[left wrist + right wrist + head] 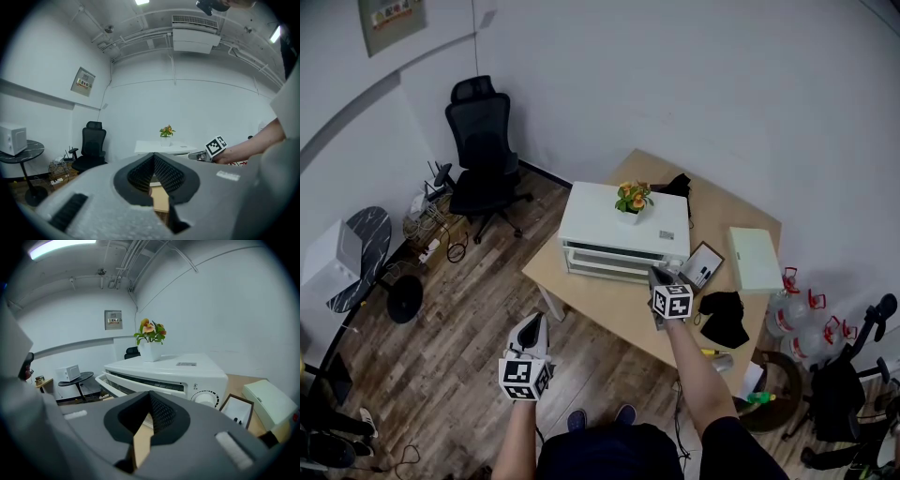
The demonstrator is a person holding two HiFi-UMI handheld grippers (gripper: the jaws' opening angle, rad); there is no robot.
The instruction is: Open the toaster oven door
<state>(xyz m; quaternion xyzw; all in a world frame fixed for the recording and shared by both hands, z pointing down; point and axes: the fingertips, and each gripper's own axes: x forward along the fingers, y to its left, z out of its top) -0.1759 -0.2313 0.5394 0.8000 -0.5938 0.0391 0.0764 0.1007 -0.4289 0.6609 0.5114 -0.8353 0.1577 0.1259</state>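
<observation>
The white toaster oven [619, 225] stands on a wooden table [609, 300] with a potted flower [631, 199] on its top. Its door looks upright, with a white handle bar [104, 382] across the front and a dial [205, 398] at the right. My right gripper [657, 275] is shut and empty, just in front of the oven's right front corner. In the right gripper view its tips [150, 394] point at the door below the dial. My left gripper [534, 323] is shut and empty, low over the floor left of the table, facing the oven [161, 147].
A picture frame [703, 264], a white box [754, 258] and a black cloth [724, 317] lie on the table right of the oven. A black office chair [480, 141] and a round side table [356, 248] stand at the left. Water bottles [802, 323] sit at the right.
</observation>
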